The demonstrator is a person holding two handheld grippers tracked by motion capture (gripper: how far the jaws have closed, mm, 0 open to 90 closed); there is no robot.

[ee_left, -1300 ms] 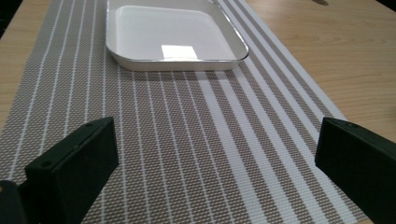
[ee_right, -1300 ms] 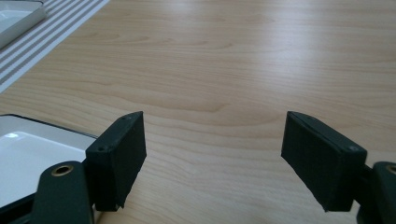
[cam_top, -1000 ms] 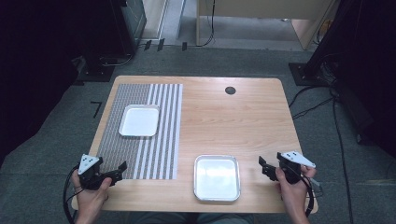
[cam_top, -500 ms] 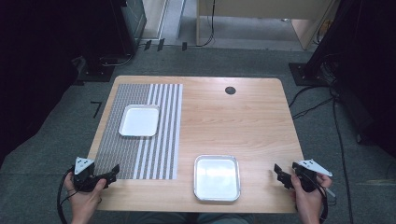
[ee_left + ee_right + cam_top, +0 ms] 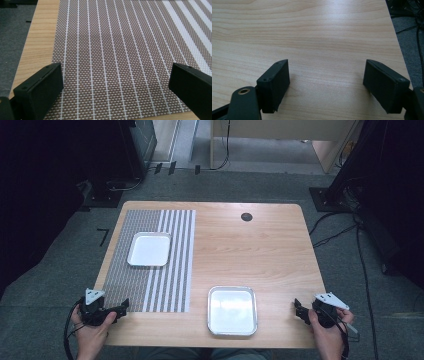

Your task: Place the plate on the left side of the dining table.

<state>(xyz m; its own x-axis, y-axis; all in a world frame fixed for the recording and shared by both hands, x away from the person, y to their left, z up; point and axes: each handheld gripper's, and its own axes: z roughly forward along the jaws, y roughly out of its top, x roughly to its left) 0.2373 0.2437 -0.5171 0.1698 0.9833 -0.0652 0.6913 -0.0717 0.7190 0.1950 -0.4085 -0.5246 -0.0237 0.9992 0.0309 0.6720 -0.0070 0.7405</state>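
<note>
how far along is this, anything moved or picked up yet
Nothing looks done yet. One white tray sits on the striped placemat, the other tray on bare wood near the front edge; both are empty. In hand: nothing. The left gripper hovers open over the placemat's near corner, the right gripper open over the table. Any grasping or moving is still left.

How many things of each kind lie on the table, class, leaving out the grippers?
Metal trays: 2, one on the mat, one on bare wood
Striped mat: 1
Total: 3
</note>
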